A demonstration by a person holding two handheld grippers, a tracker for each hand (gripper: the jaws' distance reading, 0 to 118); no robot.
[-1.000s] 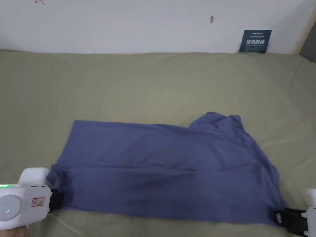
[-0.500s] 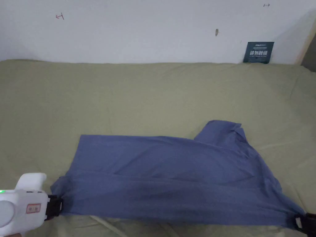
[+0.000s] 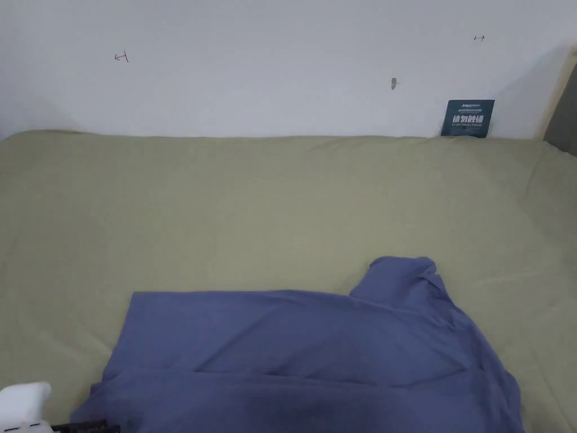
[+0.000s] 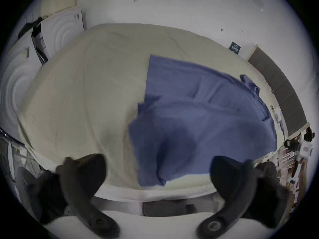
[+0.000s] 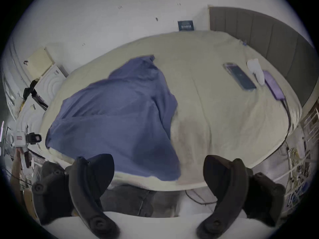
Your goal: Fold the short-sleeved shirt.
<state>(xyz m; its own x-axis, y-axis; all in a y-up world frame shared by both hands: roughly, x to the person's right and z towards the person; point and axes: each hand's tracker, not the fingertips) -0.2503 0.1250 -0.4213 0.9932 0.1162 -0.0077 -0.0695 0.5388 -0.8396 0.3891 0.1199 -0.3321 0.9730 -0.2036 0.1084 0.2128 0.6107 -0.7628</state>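
The left gripper hangs with jaws apart off the bed's near edge, gripping nothing. The blue shirt lies lengthwise on the bed, partly folded. The right gripper is likewise spread and empty, so the next move probably calls for a fresh grip.

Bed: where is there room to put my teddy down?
The bedsheet is bare between the blue shirt and the wall, and left of the shirt. Crowded: by the headboard, where two phones lie.
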